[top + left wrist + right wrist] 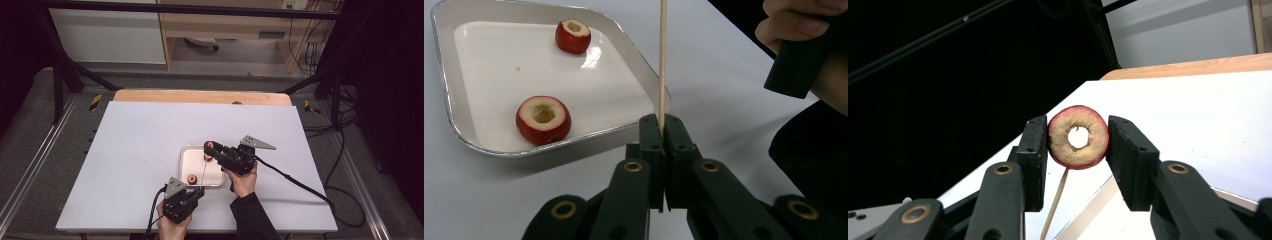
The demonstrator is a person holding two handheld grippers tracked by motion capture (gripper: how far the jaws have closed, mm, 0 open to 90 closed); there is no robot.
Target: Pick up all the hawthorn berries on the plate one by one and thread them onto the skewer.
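My left gripper [199, 191] [662, 131] is shut on a thin wooden skewer [662, 60] [204, 174] that stands upright at the near right corner of the tray [186, 161]. My right gripper [210, 147] [1081, 131] hovers over the tray's far right part, shut on a red cored fruit ring [1064, 146] [208, 144]. The ring's hole faces the camera, and the skewer [1055, 200] shows below it. Two more cored red fruit pieces lie in the tray [474, 142], one near [543, 120] and one farther back [573, 36].
The tray sits mid-table on a white sheet [140, 150], with a wooden edge [200, 96] at the back. A person's right hand [804, 45] holds the right gripper's handle close beside the skewer. Cables trail off toward the near and right table edges.
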